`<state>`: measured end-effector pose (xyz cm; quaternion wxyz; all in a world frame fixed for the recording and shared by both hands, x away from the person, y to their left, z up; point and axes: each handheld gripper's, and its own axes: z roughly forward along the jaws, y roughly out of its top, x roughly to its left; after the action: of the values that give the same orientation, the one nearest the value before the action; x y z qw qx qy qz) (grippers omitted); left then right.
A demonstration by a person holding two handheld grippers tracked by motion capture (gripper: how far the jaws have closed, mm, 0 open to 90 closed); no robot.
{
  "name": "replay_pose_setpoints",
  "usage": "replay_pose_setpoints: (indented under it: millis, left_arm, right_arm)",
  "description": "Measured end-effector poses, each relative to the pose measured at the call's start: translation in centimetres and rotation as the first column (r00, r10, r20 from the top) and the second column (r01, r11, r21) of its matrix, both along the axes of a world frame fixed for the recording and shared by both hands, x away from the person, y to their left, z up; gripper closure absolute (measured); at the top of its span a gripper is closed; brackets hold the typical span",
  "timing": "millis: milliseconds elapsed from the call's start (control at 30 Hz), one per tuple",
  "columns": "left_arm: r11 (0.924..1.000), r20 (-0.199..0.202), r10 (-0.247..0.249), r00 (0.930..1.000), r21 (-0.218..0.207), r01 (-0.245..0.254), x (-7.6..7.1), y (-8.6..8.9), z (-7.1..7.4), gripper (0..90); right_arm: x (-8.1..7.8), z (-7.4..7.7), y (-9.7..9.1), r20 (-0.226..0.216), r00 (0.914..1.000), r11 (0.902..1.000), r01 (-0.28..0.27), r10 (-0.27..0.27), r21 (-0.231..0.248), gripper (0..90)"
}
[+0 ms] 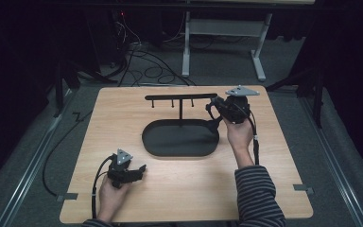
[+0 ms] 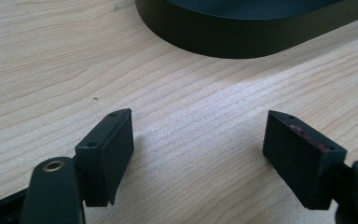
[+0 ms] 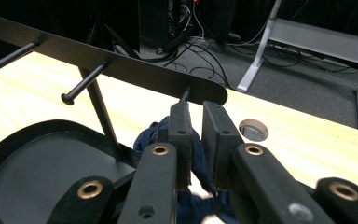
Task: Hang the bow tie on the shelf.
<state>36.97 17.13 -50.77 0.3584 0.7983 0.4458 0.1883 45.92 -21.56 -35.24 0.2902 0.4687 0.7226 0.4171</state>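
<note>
I hold the right tool (image 3: 193,114), jaws slightly parted, with the dark blue cloth (image 3: 200,163) between them, directly below the end peg (image 3: 185,94) of the rack (image 1: 180,97); the left tool (image 2: 198,140), farther away, rests open.

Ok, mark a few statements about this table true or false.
1. The left gripper is open with nothing between its jaws. True.
2. The stand's tray is white. False: it is black.
3. A dark blue cloth sits at the right gripper. True.
4. The left gripper is up at the peg bar. False: it is low over the table, near the front, apart from the tray; the right gripper is at the bar's end.
</note>
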Motion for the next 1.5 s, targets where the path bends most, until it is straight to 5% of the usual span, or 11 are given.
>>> replay_pose_setpoints:
  millis: [433, 1167, 1500]
  left_arm:
    - [1.0, 0.0, 0.0, 1.0, 0.0, 0.0, 0.0, 0.0, 0.0, 25.1]
    - [1.0, 0.0, 0.0, 1.0, 0.0, 0.0, 0.0, 0.0, 0.0, 25.1]
    - [1.0, 0.0, 0.0, 1.0, 0.0, 0.0, 0.0, 0.0, 0.0, 25.1]
  right_arm:
    - [-0.6, 0.4, 0.4, 0.001, 0.9991, 0.9991, -0.043, 0.043, 0.0, 77.1]
    - [0.4, -0.1, -0.1, -0.012, 0.9999, 0.9999, 0.002, -0.002, 0.011, 76.5]
    - [-0.7, 0.7, -0.9, 0.004, 1.0, 0.9996, -0.002, 0.002, 0.03, 71.4]
